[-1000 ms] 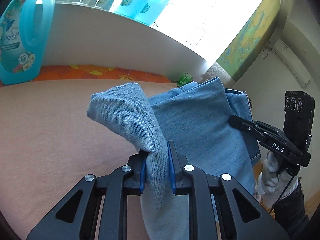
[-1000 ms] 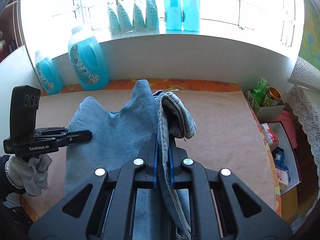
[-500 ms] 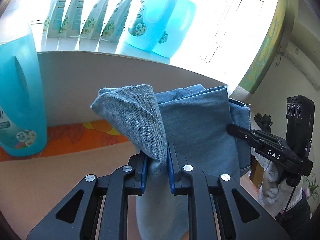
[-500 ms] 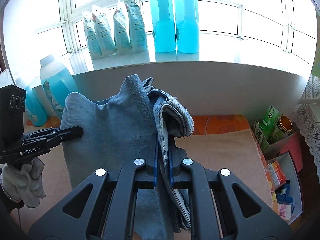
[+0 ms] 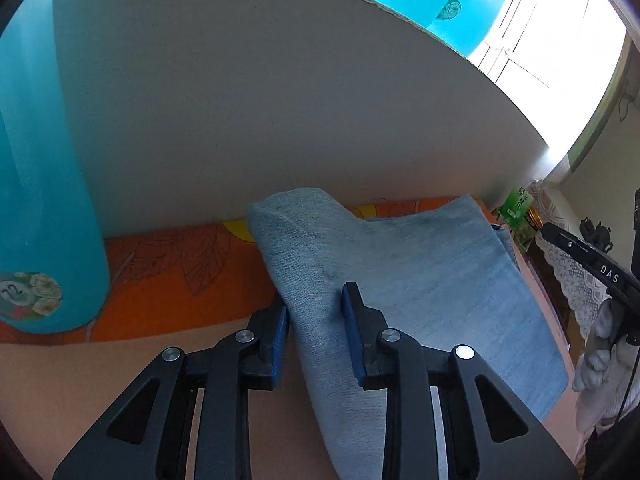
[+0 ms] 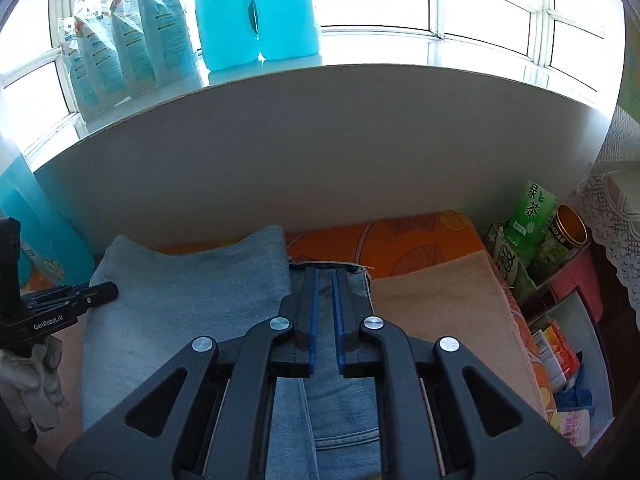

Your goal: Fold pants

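Fingers of the left gripper (image 5: 314, 312) stand apart, with a raised ridge of the pants (image 5: 400, 280) between them; the blue pads flank the denim, and whether they still press it cannot be told, though a gap shows at the right pad. Fingers of the right gripper (image 6: 324, 308) are narrowly parted, their pads close together with nothing clamped; they hover just above the darker waistband end of the pants (image 6: 184, 292), which shows through the slot.

Beyond both sets of fingers the pants lie folded flat on the counter (image 6: 432, 304), a pale blue slab. Its far edge reaches the orange-patterned strip (image 5: 180, 256) at the foot of the white wall (image 6: 320, 152). In the left view the long axis runs from beneath the fingers away and to the right; the ridge between the fingers is its near-left edge. In the right view the folded panel extends left of the fingers toward the other gripper.

Judgement: the left hand is the nearer to a usable edge, since cloth already sits between its fingers, so any further fold or smoothing would start there; the right fingers must descend before they can pinch.

Farther off, blue detergent bottles (image 6: 256, 8) stand on the sill.
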{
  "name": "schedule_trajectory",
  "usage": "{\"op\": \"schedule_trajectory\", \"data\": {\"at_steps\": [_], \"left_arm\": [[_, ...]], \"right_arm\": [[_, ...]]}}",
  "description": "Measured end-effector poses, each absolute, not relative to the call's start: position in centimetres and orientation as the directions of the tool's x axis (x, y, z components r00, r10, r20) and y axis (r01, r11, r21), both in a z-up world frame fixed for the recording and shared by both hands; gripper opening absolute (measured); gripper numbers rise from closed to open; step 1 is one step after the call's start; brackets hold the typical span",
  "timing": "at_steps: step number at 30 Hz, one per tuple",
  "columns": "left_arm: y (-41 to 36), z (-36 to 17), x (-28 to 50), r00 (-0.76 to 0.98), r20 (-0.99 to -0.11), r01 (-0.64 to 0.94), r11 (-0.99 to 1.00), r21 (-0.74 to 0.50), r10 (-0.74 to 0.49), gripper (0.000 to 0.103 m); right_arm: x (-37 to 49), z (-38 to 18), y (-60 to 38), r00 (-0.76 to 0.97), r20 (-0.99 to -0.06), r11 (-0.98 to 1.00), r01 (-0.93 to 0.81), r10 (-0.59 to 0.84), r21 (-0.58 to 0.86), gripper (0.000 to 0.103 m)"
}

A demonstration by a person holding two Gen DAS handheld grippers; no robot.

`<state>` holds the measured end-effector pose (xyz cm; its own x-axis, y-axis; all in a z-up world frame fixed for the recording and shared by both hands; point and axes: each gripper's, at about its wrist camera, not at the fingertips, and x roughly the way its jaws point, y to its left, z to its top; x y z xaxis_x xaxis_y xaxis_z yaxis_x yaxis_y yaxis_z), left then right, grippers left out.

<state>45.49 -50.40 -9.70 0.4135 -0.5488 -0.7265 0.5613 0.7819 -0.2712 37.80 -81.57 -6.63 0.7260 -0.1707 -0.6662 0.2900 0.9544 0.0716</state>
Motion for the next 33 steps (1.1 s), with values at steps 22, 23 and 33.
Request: {"op": "schedule_trajectory", "data": {"at_steps": [22,23,33], "left_arm": [[-44.6,-1.6,32.8,0.468,-0.652,0.673,0.719,-0.175,-0.596,0.070],[-44.6,-1.2,31.5,0.470,-0.648,0.687,0.710,-0.158,-0.599,0.070],[-40.9,1.8,20.8,0.496,-0.578,0.746,0.658,-0.098,-0.648,0.081]], "right_arm": [[23.2,-4.5,-72.3,0.766,-0.611,0.967,0.254,-0.200,0.003,0.071],[22.3,-4.4,-71.6,0.769,-0.608,0.967,0.253,-0.198,0.006,0.071],[13.6,-2.9,-65.8,0.819,-0.548,0.975,0.219,-0.171,0.023,0.085]]}}
